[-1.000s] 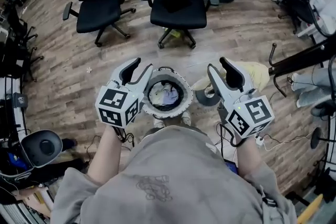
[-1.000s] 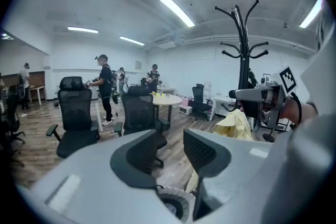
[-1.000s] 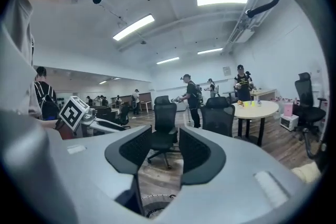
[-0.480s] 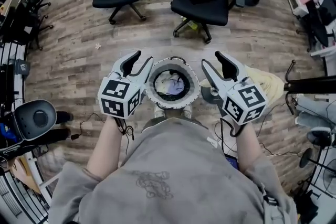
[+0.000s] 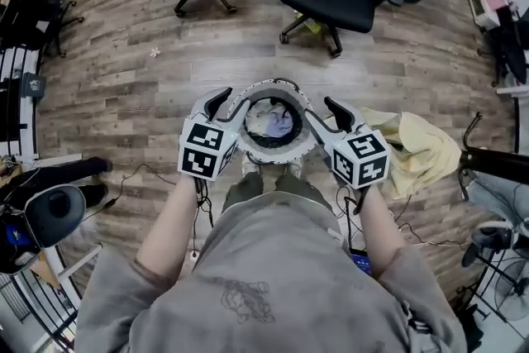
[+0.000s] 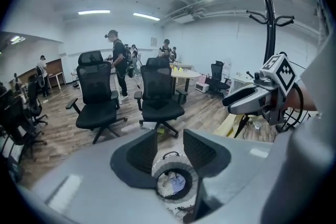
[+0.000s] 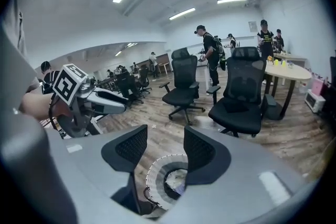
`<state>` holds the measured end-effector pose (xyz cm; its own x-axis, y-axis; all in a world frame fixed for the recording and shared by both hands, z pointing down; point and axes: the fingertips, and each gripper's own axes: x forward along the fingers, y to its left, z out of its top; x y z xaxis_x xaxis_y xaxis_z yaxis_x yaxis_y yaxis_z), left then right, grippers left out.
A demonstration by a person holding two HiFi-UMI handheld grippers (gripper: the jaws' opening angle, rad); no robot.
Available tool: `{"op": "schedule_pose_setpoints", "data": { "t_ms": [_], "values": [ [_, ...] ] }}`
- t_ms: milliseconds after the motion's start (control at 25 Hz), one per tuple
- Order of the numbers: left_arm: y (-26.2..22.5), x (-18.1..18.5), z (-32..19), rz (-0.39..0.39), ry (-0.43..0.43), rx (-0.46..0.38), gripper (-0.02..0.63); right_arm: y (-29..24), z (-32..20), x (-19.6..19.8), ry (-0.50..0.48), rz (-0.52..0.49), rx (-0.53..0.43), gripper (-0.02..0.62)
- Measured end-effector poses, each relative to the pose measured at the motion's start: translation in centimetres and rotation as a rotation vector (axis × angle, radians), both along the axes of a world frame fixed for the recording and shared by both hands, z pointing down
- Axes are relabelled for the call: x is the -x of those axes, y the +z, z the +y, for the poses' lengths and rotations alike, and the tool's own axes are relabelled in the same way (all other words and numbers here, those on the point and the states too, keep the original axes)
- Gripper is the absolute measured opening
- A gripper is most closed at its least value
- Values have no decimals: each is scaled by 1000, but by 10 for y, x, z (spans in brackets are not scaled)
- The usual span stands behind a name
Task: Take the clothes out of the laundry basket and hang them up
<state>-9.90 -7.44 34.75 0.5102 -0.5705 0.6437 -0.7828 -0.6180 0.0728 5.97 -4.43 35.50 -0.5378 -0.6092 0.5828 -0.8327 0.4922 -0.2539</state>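
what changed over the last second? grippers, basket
The left gripper and right gripper closed in from the sides and now flank the laundry basket at its rim. Neither took hold of anything: jaws apart, empty. The clothes remain inside; the yellow cloth still lies to its right.

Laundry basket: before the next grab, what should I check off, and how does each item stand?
1. Left gripper jaws apart, nothing between them: ok.
2. Right gripper jaws apart, empty: ok.
3. One gripper on either side of the laundry basket: ok.
4. Clothes visible inside the basket: ok.
5. Coat stand upper hooks bare: ok.
6. Yellow garment lying on the floor beside the basket, not hung: not ok.
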Motion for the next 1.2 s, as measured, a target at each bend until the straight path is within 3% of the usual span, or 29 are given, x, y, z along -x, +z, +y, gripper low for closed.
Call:
{"op": "schedule_pose_setpoints", "data": {
  "t_ms": [240,520,840,1200],
  "values": [
    [70,6,4,-51,8,88,155,67,6,9,-27,33,94,247],
    [160,5,22,-64,15,249,155,166,19,11,-52,98,254,247],
    [270,3,23,-98,25,328,155,269,14,3,44,95,370,252],
    [400,9,33,-127,-44,411,155,380,21,20,30,98,432,253]
  ]
}}
